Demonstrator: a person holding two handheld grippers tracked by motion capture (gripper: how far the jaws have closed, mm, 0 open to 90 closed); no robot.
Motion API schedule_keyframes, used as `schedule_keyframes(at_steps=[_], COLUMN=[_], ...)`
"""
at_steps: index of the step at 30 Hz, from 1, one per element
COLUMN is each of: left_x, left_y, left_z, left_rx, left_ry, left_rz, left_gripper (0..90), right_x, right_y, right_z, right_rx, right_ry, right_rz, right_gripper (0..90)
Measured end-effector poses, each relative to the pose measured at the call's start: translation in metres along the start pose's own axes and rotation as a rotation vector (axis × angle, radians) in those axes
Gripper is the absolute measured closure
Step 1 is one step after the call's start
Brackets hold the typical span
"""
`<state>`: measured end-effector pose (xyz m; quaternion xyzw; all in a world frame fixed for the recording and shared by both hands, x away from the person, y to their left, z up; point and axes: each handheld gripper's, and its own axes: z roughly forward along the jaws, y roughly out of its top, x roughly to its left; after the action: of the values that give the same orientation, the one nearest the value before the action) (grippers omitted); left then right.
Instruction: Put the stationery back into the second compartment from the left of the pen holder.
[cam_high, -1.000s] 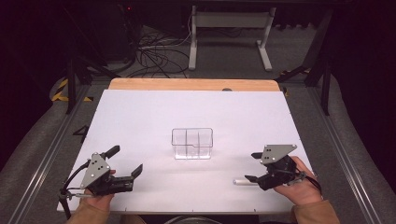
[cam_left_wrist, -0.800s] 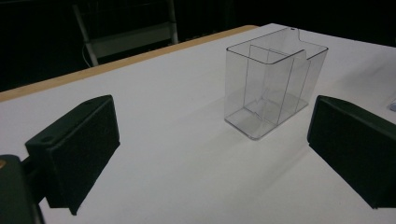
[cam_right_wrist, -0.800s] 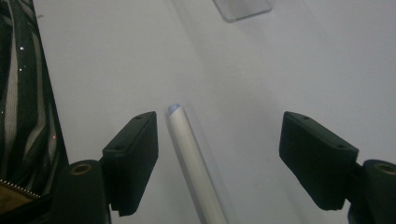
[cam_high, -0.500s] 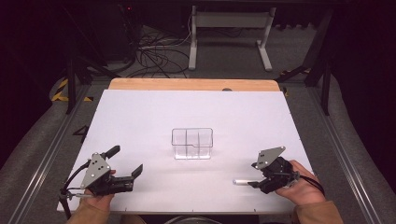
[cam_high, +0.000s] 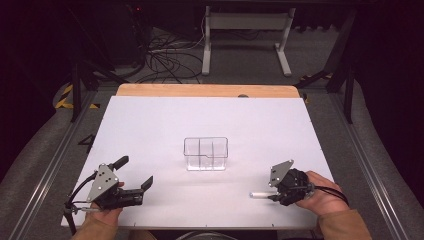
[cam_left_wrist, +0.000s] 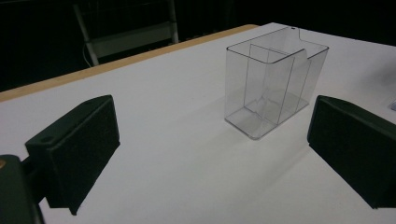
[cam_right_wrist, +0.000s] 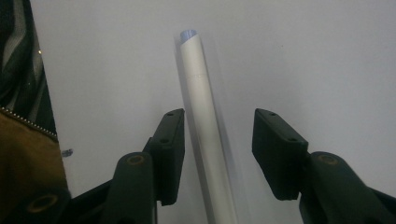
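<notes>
A slim white cylindrical marker (cam_right_wrist: 205, 135) with a pale bluish end lies flat on the white table (cam_high: 165, 125) near its front right edge, between the just-closing, partly open jaws of the right gripper (cam_right_wrist: 218, 154), one pad beside it, neither pressing.

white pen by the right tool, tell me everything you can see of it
The white pen is a slim, smooth cylinder, plastic by its look, with a faint seam near its far, bluish-tipped end. It lies flat on the white table, between the right tool's open jaws, which have just been closing; the left one looks about touching it.
</notes>
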<state>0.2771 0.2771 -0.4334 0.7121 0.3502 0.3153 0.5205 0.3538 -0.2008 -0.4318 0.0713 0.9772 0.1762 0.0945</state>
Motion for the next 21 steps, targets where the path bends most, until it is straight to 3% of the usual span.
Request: schedule_keyframes(at_steps=[7, 13, 21], left_x=[0.000, 0.000, 0.000], left_y=[0.000, 0.000, 0.000], left_z=[0.000, 0.000, 0.000], left_rx=[0.001, 0.003, 0.003], left_ry=[-0.002, -0.002, 0.000], left_rz=[0.002, -0.001, -0.002], left_gripper=[3.1, 3.1, 3.1], right_x=[-0.003, -0.005, -0.005], right_y=[0.001, 0.003, 0.003], right_z=[0.004, 0.008, 0.013], right_rx=[0.047, 0.090, 0.128], right_ry=[0.033, 0.026, 0.037], right_rz=[-0.047, -0.076, -0.110], right_gripper=[63.6, 65.9, 75.7])
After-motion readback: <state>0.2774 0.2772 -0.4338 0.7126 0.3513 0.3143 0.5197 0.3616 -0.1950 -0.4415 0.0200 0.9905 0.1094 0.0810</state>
